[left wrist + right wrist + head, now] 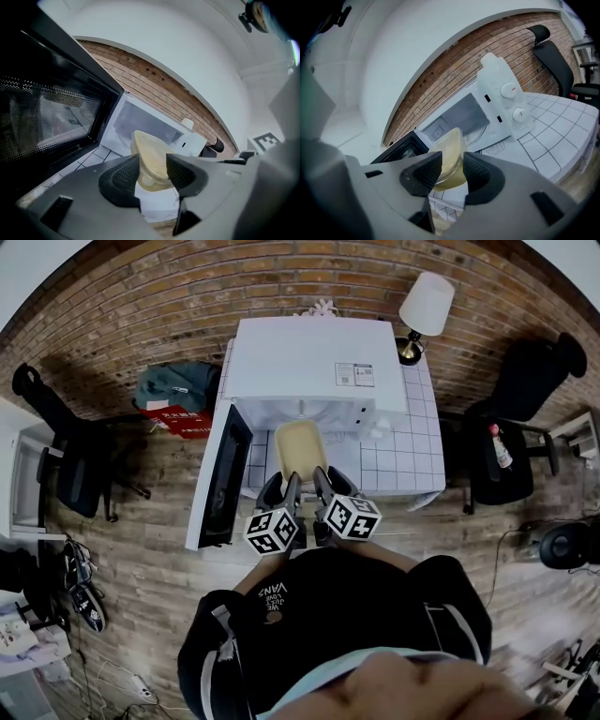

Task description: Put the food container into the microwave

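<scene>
Food container (300,448): a see-through box with something pale yellow inside. It is held over the table, between the front edge and the open front of the microwave. Its far end is right at that open front. It cannot be told if its bottom touches the table.

Left gripper (152,171): the jaws are set wide apart. The near left end of the food container is squeezed between them.

Right gripper (450,173): the jaws are also set apart. The near right end of the food container is pinched between them. The two grippers are seen side by side, very close together.

Microwave (309,362): a white one, placed along the back edge of the table, more to the left.

Door (225,474): it is swung wide open to the left and reaches out past the table's left edge.

Knobs (511,89): two round ones are seen on the panel at the right of the microwave's front.

Table (412,446): it is covered in white with a grid of dark lines.

Lamp (427,306): a white shade on a dark foot, placed at the back right corner of the table.

Chairs: one black chair (75,465) is seen left of the table and another (525,381) right of it.
</scene>
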The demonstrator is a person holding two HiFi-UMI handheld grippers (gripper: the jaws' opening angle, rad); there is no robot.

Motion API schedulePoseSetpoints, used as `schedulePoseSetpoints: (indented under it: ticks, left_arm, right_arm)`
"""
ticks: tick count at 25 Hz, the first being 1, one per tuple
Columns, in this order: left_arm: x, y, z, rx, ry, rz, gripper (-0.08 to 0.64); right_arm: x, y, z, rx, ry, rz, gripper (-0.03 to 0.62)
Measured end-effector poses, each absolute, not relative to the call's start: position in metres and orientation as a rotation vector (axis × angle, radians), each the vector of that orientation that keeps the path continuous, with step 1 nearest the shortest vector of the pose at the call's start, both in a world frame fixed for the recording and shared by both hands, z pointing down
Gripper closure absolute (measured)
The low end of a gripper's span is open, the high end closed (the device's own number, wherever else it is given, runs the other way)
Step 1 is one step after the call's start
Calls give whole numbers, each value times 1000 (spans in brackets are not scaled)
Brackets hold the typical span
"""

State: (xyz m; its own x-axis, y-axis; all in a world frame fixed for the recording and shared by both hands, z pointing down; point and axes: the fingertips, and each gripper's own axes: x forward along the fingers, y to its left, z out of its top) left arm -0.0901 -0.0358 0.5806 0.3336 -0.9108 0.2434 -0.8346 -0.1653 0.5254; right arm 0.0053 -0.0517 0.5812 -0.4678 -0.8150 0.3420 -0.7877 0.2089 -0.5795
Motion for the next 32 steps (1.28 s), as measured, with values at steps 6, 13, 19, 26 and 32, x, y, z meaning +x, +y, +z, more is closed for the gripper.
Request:
schedulePoseSetpoints:
  ticks: [6, 13, 19, 26, 32]
  left_arm:
    - [-91, -59, 585, 2014, -1534, -161, 377]
    - [-90, -81, 592, 2003, -1535, -142, 377]
    - [-88, -95, 599, 1986, -1534, -133, 377]
    - [-83, -112, 607, 1967, -1527, -109, 377]
    - [-81, -125, 615, 1948, -1531, -87, 377]
  right_arm:
    - [4, -76, 586, -1595, 2428, -1129, 459]
    - [5, -98, 594, -1594, 2440, -1143, 459]
    - [7, -113, 600, -1590, 2458, -1150, 459]
    - [12, -131, 607, -1591, 2473, -1172, 459]
    - [14, -144, 616, -1588, 2486, -1204, 459]
